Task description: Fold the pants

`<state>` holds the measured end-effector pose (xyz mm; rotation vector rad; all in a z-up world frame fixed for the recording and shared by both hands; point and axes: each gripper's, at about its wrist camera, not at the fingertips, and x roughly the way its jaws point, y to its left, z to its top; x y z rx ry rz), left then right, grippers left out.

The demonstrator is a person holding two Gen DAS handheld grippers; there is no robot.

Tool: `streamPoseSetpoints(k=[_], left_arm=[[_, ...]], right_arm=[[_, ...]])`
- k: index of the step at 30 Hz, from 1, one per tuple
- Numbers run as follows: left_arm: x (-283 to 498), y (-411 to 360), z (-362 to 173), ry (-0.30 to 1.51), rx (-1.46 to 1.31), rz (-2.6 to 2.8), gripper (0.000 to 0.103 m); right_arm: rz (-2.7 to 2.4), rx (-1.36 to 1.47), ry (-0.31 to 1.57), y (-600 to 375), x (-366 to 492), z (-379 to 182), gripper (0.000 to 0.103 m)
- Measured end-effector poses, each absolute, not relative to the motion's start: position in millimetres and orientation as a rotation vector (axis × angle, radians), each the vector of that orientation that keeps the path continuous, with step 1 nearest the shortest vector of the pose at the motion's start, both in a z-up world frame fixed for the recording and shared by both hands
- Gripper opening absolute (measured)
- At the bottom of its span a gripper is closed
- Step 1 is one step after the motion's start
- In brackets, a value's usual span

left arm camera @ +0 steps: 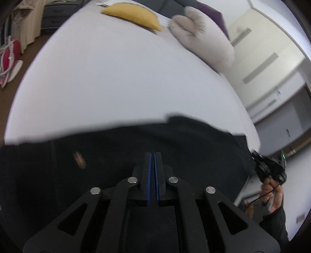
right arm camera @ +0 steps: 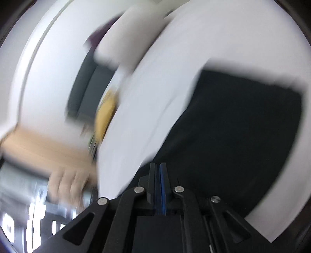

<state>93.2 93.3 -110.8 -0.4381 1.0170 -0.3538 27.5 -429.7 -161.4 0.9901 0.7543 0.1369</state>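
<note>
Black pants (left arm camera: 136, 155) lie flat across the near part of a white bed (left arm camera: 116, 77). A small brown button or tag (left arm camera: 78, 158) shows on them, blurred. My left gripper (left arm camera: 153, 154) hovers over the pants' middle with its blue pads pressed together and nothing between them. At the pants' right edge sits my right gripper (left arm camera: 256, 157), held by a hand (left arm camera: 272, 194). The blurred right wrist view shows the pants (right arm camera: 243, 126) as a dark rectangle ahead. There my right gripper (right arm camera: 157, 165) is over their near corner, jaws together with no cloth seen between them.
At the head of the bed lie a yellow pillow (left arm camera: 132, 15), a fluffy pale pillow (left arm camera: 204, 40) and a purple one (left arm camera: 211, 13). White wardrobe doors (left arm camera: 262, 58) stand to the right. A red bag (left arm camera: 9, 54) sits on the floor at the left.
</note>
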Motion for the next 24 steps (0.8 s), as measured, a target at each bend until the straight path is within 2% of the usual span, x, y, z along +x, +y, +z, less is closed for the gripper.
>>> streamPoseSetpoints(k=[5,6,7,13,15,17,19,24], left_arm=[[60,55,-151,1.123,-0.385,-0.363,0.003],[59,57,-154,1.104,-0.395,-0.370,0.003],[59,60,-155,1.101,-0.409,-0.376,0.003],[50,78,-163,1.103,-0.466,-0.362,0.003],[50,79,-164,1.098,-0.440,-0.354,0.003],[48,81,-163,1.098,-0.428,-0.350,0.003],[48,83,-167,1.100,-0.444,-0.348,0.003],[61,66,-167,1.109,-0.449,-0.338,0.003]], right_arm=[[0.360,1.015,0.908,-334,29,-203,0.010],[0.316,1.011,0.936,-332,34,-213,0.008],[0.279,1.029,0.936,-334,38,-219,0.000],[-0.070,1.052,0.732,-462,19,-206,0.001],[-0.192,1.046,0.671,-509,-8,-193,0.008],[-0.279,1.064,0.603,-536,-33,-176,0.043],[-0.281,1.085,0.537,-547,-56,-159,0.057],[-0.231,1.149,0.550,-543,-62,-164,0.057]])
